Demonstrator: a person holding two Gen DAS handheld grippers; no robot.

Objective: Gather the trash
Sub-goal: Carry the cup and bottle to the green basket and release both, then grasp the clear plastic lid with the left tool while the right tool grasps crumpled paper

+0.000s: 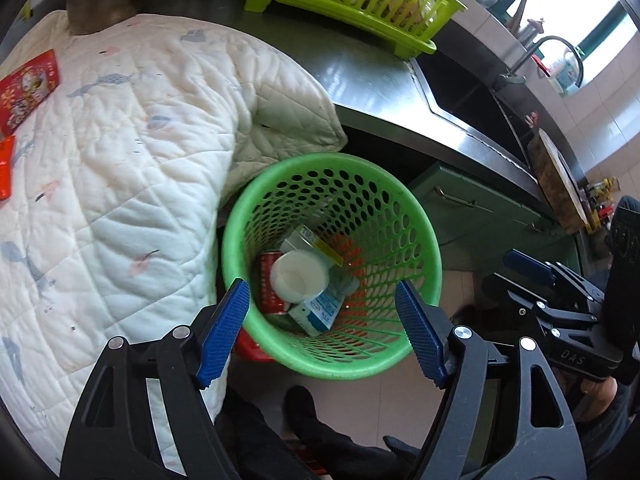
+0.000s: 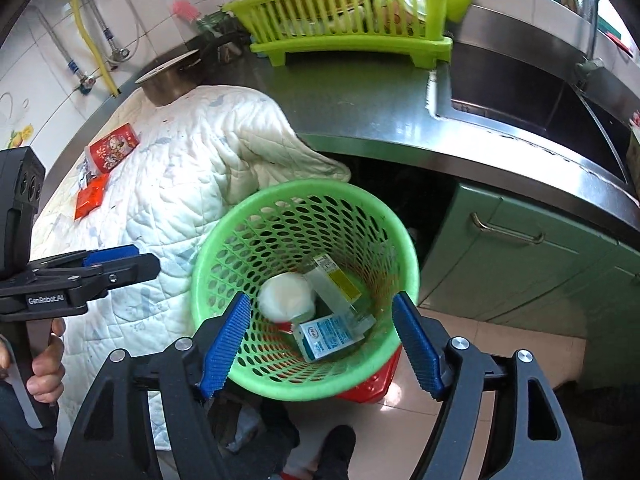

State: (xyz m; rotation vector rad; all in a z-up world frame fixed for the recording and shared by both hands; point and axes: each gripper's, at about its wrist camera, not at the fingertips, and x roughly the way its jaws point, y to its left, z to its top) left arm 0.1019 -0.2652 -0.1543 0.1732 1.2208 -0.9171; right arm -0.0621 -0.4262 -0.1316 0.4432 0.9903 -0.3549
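Left gripper: your left gripper (image 1: 322, 332) hangs over the basket, its blue ribbed pads spread wide with nothing pinched between them.
Right gripper: your right gripper (image 2: 322, 340) is likewise spread apart and empty, pointing down into the same basket.
Basket: the round green perforated plastic basket (image 1: 416, 240) stands on the floor beside the counter edge.
Trash inside: a white paper cup (image 1: 298, 278) lies on a red can (image 1: 267, 280), with a blue-and-white carton (image 1: 316, 314) and a pale box with a yellow stripe (image 1: 316, 242) beside them.
Counter: a white quilted cloth (image 1: 120, 152) drapes over the steel worktop, its corner hanging next to the basket.
Remaining trash: a red printed packet (image 2: 112, 148) and an orange wrapper (image 2: 90, 196) lie on the cloth.
Far side: a lime-green plastic dish rack (image 2: 344, 20) sits next to the steel sink (image 2: 520, 92).
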